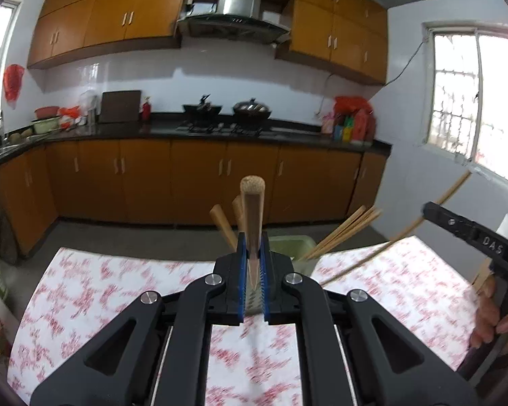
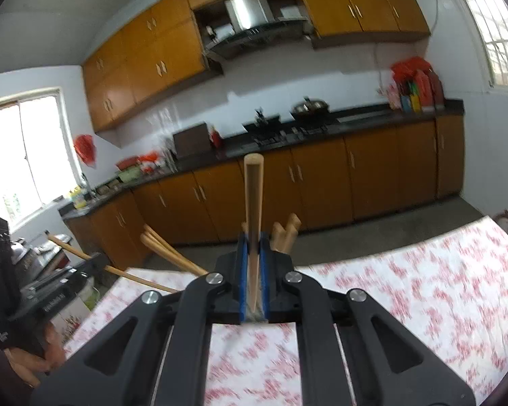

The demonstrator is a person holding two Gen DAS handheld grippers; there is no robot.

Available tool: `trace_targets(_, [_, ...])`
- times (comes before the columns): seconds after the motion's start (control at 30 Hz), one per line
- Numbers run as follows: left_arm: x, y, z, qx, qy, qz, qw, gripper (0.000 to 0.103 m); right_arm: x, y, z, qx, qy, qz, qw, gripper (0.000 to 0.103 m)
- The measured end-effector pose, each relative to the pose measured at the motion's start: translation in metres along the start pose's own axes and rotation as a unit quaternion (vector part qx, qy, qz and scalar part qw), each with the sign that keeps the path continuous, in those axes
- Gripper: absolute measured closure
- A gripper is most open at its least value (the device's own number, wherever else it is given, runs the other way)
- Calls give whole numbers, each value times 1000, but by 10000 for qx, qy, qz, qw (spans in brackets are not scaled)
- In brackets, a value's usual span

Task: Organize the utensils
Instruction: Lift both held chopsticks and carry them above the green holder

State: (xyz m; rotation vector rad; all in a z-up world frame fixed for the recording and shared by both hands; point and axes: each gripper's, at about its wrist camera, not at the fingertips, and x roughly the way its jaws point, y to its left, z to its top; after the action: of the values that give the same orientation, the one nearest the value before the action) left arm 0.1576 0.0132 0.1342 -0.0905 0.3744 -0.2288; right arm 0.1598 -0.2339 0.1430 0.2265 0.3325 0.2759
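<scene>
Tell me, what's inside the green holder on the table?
Wooden chopsticks lean out of the green holder, and thicker wooden handles stick up too. The left gripper covers its front, so the bottom stays hidden.

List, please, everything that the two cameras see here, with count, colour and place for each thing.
chopstick in left gripper: one, light wood, clamped between the blue pads, pointing up and away
chopstick in right gripper: one, light wood, clamped the same way
loose chopsticks: several, light wood, leaning out of the holder
utensil holder: one, pale green, at the table's far edge
tablecloth: one, white with red flowers, over the table
woks: two, dark, on the stove; the right one has a lid
cabinets: orange-brown, above and under the dark counter
left gripper: black, shut on its chopstick
right gripper: black, shut on its chopstick
hand: one, holding the right gripper's handle
</scene>
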Motion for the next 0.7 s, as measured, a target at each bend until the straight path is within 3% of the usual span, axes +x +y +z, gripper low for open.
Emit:
trace_targets(0.2, [4,-24,28,227,-314,-47,9992,96,-1,19,28,-141,-392,79,9991,95])
trace_targets(0.37, [27,-33,37,338,-250,46,9991,96,19,24,42,-265,-490,-49,9984,95])
trace_targets(0.7, [71,-21,29,256,139,199,9994,96,89,11,38,-284,131,-315,9990,95])
